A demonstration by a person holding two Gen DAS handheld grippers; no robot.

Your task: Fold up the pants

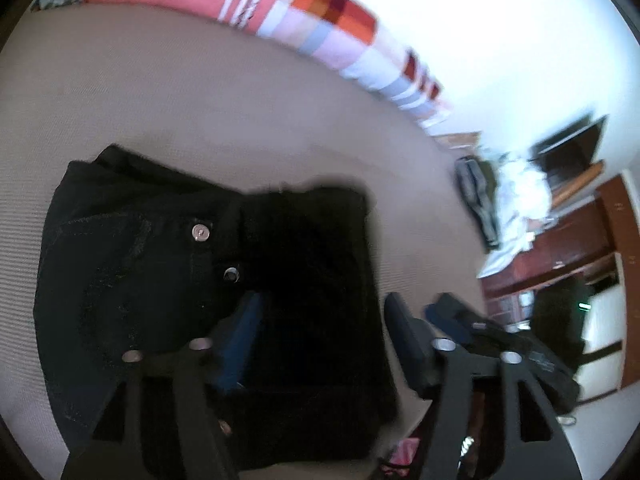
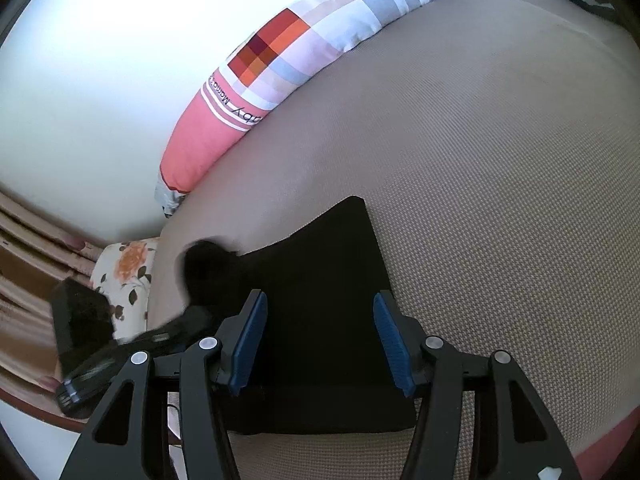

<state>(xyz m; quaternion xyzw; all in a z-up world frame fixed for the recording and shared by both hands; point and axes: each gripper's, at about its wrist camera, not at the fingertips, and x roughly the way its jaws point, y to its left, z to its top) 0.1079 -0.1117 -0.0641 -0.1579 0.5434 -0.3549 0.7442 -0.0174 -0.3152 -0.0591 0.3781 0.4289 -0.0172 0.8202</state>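
The black pants (image 1: pixel 200 280) lie folded in a compact stack on the beige bed (image 1: pixel 200 100), waistband and metal button (image 1: pixel 200 233) showing on top. My left gripper (image 1: pixel 324 340) is open just above the stack, with nothing between its blue pads. In the right wrist view the pants (image 2: pixel 320 280) are a dark folded block on the bed (image 2: pixel 500 200). My right gripper (image 2: pixel 320 340) is open over the stack's near part, fingers on either side, holding nothing. The other gripper (image 2: pixel 120 352) shows at lower left.
A long pink and checked pillow (image 1: pixel 280 12) (image 2: pixel 280 68) lies along the white wall behind the bed. A floral pillow (image 2: pixel 128 272) sits at the bed's end. Brown furniture (image 1: pixel 580 248) and a pile of clothes (image 1: pixel 512 200) stand at the right.
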